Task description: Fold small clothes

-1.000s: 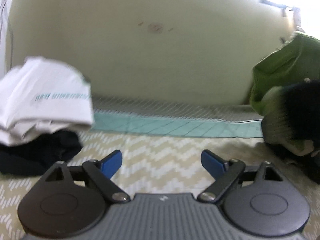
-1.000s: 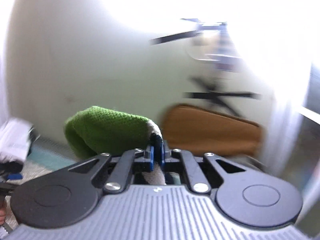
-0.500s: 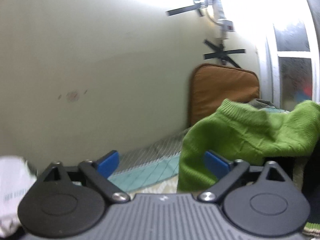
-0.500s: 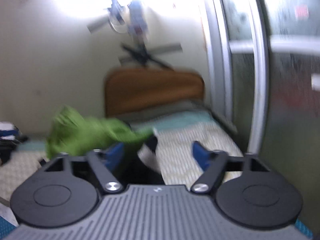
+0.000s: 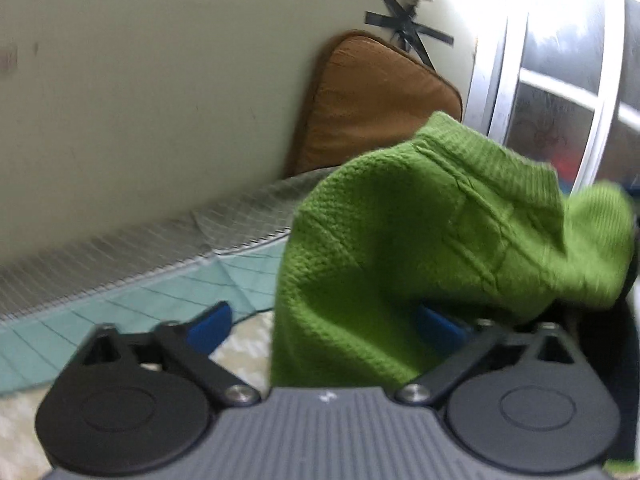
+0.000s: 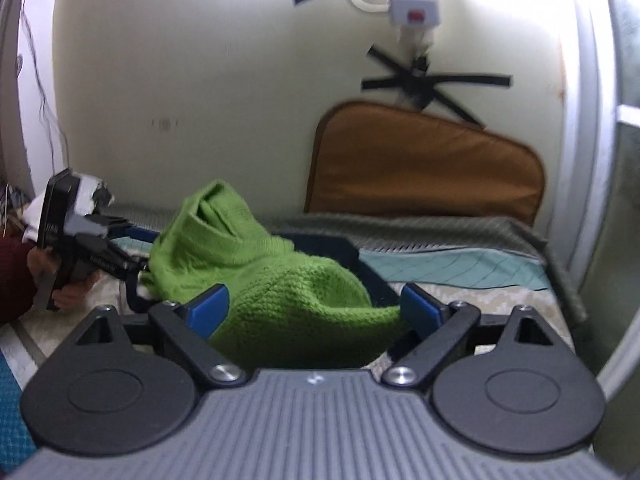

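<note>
Half the left gripper's (image 5: 324, 326) right pad hides behind green sweater (image 5: 420, 240).

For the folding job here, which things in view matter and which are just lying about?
In the job:
green sweater
left gripper, closing, sweater between its fingers
right gripper, opening, sweater between its fingers

Lying about:
brown cushion
power strip
black tape
teal sheet

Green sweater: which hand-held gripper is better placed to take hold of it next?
Probably the left hand-held gripper. Its jaws are closing with the green sweater between them, the cloth lying over one pad. The right hand-held gripper also has knit between its pads, but its jaws are opening.
</note>
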A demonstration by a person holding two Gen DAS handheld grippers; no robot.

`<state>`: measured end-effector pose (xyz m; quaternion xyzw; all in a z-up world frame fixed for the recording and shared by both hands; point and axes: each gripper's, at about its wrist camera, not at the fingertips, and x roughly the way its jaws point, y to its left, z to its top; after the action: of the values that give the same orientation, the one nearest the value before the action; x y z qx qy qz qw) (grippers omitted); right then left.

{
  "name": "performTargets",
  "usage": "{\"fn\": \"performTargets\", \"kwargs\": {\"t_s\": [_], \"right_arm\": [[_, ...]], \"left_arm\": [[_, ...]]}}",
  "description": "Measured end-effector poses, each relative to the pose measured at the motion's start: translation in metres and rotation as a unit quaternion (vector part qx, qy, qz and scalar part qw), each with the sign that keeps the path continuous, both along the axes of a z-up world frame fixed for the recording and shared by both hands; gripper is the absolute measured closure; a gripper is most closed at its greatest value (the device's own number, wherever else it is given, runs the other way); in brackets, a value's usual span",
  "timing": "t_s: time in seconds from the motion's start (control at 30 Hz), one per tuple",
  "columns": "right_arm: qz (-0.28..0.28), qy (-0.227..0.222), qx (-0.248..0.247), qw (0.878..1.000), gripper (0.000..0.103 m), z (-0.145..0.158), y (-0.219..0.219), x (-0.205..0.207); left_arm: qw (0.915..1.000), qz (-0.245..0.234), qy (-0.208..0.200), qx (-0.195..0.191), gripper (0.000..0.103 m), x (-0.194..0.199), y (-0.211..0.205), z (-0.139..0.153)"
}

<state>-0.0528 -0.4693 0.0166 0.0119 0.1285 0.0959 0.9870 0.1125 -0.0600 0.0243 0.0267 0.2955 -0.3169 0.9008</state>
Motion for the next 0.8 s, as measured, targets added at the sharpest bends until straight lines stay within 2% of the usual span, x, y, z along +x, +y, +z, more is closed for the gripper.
{"fn": "performTargets", "kwargs": {"t_s": [0.03,0.07,0.1,0.13,0.17,0.3,0.4,0.47,0.53,0.63,0.73,0.8], "right_arm": [[0.004,0.008,-0.001,1.0,0.01,-0.003,0.002,0.004],[0.009,0.016,0.001,1.0,0.021,-0.006,0.005,0.005],[0.009,0.022,-0.001,1.0,0.06,-0.008,0.008,0.006],[-0.001,0.028,-0.011,1.0,0.081,-0.008,0.012,0.003],[-0.019,0.025,-0.025,0.999,0.093,-0.008,0.018,0.001],[-0.061,-0.033,-0.046,0.997,0.094,0.01,0.035,-0.026],[-0.087,-0.109,-0.061,0.988,0.094,0.048,0.049,-0.062],[-0.099,-0.168,-0.072,0.978,0.094,0.081,0.06,-0.09],[-0.109,-0.223,-0.089,0.965,0.094,0.11,0.073,-0.116],[-0.122,-0.296,-0.111,0.941,0.094,0.15,0.092,-0.156],[-0.129,-0.34,-0.135,0.922,0.094,0.183,0.106,-0.187],[-0.126,-0.356,-0.145,0.915,0.094,0.2,0.114,-0.202]], "left_arm": [[1.0,0.002,0.005,-0.003,0.067,0.0,-0.001,-0.001],[0.9999,0.001,0.012,-0.008,0.084,0.0,-0.001,-0.001],[0.9998,0.001,0.011,-0.015,0.091,-0.002,0.001,0.0],[0.9998,0.003,0.001,-0.021,0.093,-0.009,0.002,0.005],[0.9995,0.009,-0.018,-0.025,0.094,-0.019,0.005,0.011],[0.9928,0.031,-0.1,-0.058,0.094,-0.06,0.019,0.058],[0.9827,0.047,-0.157,-0.087,0.094,-0.099,0.033,0.108],[0.9751,0.059,-0.192,-0.093,0.094,-0.125,0.037,0.141],[0.9618,0.071,-0.241,-0.107,0.094,-0.158,0.043,0.172],[0.9331,0.102,-0.321,-0.127,0.094,-0.215,0.058,0.221],[0.9077,0.139,-0.369,-0.145,0.094,-0.265,0.075,0.264],[0.8964,0.161,-0.388,-0.141,0.094,-0.29,0.083,0.287]]}}
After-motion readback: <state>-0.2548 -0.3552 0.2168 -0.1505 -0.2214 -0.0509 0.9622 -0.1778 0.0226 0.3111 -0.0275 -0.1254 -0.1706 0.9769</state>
